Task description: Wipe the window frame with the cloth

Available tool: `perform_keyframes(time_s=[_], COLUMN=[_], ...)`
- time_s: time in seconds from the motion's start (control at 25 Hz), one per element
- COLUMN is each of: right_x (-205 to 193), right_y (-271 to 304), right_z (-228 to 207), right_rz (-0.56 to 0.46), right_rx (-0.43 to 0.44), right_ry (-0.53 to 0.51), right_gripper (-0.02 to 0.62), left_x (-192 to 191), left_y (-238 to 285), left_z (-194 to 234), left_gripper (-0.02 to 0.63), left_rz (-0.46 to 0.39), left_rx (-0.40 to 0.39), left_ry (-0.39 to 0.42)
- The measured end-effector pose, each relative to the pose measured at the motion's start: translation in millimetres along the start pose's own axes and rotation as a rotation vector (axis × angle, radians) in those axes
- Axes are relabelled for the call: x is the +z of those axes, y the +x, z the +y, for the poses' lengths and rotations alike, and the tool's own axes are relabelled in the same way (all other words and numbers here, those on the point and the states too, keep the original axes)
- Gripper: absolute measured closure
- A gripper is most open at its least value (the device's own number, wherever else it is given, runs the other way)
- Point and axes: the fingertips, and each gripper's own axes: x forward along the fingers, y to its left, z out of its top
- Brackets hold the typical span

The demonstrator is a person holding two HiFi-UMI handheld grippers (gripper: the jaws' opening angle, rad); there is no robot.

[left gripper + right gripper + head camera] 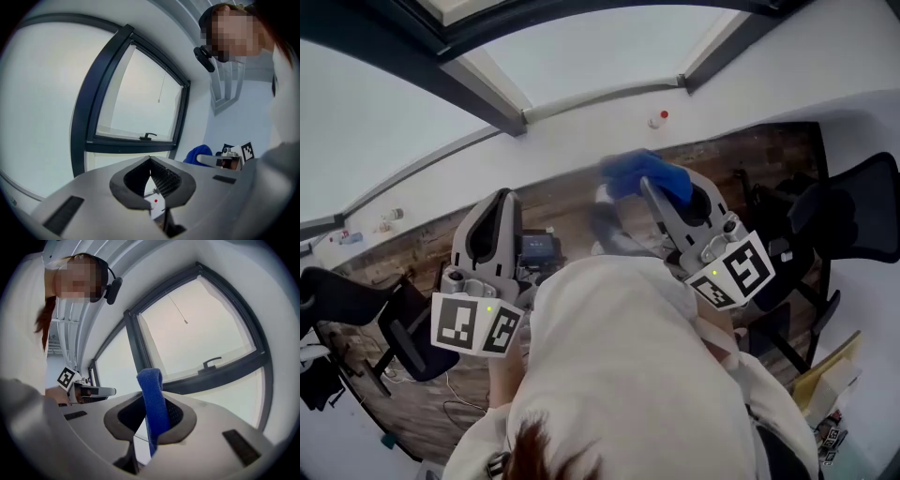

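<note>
A blue cloth (pixel 153 404) stands folded and upright, pinched between the jaws of my right gripper (pixel 152 399), which is shut on it. In the head view the cloth (pixel 645 173) bunches over the right gripper (pixel 664 192), held up toward the white sill. The dark window frame (pixel 216 376) with its handle (pixel 212 363) lies ahead, apart from the cloth. My left gripper (pixel 150 163) is shut with nothing in it and faces the same frame (pixel 136 145). The left gripper (pixel 497 206) hangs lower left in the head view.
Dark frame bars (pixel 478 98) cross above the white sill (pixel 581 131), where a small red-capped item (pixel 659 119) rests. Black office chairs (pixel 853 211) stand on the wooden floor (pixel 572 202) to both sides. The person's white top fills the lower head view.
</note>
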Motion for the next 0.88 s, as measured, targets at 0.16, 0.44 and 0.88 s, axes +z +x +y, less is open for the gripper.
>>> perform_keyframes(time_s=[0.16, 0.44, 0.88], right_x=[16, 16, 16], right_y=[27, 32, 58], right_z=[-28, -66, -70], right_rz=[-0.007, 0.013, 0.019], right_rx=[0.045, -0.065, -0.213], right_ry=[-0.007, 0.031, -0.001], right_gripper=[0.546, 0.546, 0.546], left_x=[24, 41, 55], left_y=[34, 80, 112], left_z=[9, 10, 23], left_gripper=[0.597, 0.597, 0.597], left_rz=[-0.021, 0.013, 0.023], left_rx=[0.020, -0.044, -0.194], left_ry=[0.019, 0.063, 0.069])
